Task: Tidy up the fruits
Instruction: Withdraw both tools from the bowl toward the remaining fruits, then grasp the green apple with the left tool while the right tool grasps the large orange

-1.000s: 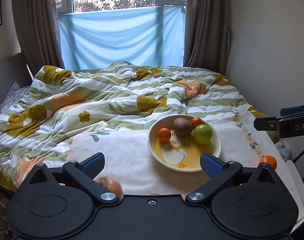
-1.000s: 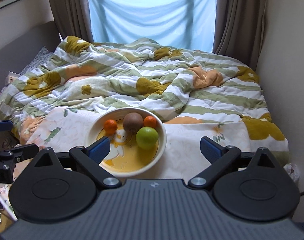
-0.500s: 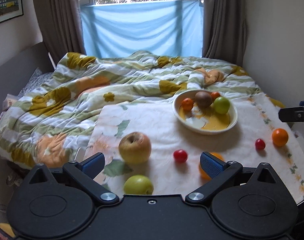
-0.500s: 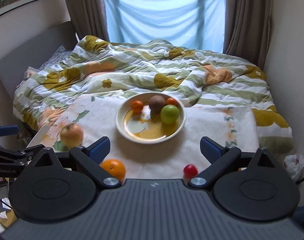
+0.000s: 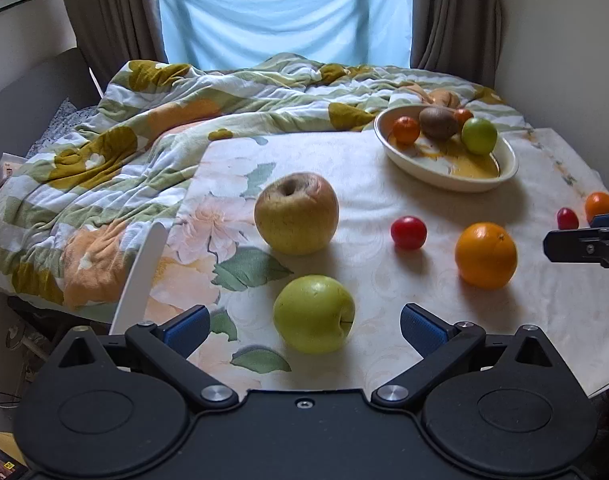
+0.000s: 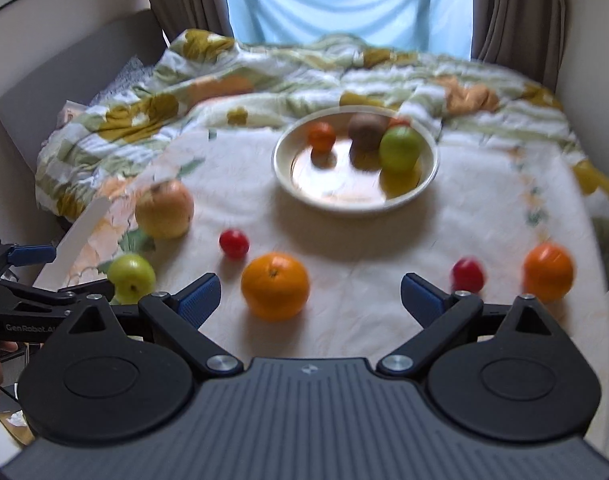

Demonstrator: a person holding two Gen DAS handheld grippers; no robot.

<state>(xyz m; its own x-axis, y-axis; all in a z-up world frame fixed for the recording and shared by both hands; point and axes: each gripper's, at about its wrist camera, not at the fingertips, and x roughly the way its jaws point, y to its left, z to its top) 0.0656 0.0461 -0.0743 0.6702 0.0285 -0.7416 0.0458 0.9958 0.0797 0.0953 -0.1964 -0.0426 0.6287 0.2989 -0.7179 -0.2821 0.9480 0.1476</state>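
Observation:
A cream bowl at the back of the floral cloth holds a small orange, a kiwi, a green apple and a red fruit. Loose on the cloth lie a green apple, a big yellow-brown apple, a large orange, two red tomatoes and a small orange. My left gripper is open, empty, with the green apple between its fingers. My right gripper is open, empty, just behind the large orange.
The table stands against a bed with a rumpled flowered quilt. A white chair slat sticks up at the table's left edge. A wall runs along the right; curtains and a window are behind.
Both grippers have pulled back and tilted down, so the loose fruit on the near cloth has come into view. The green apple now lies between my left fingers. Both stay open.

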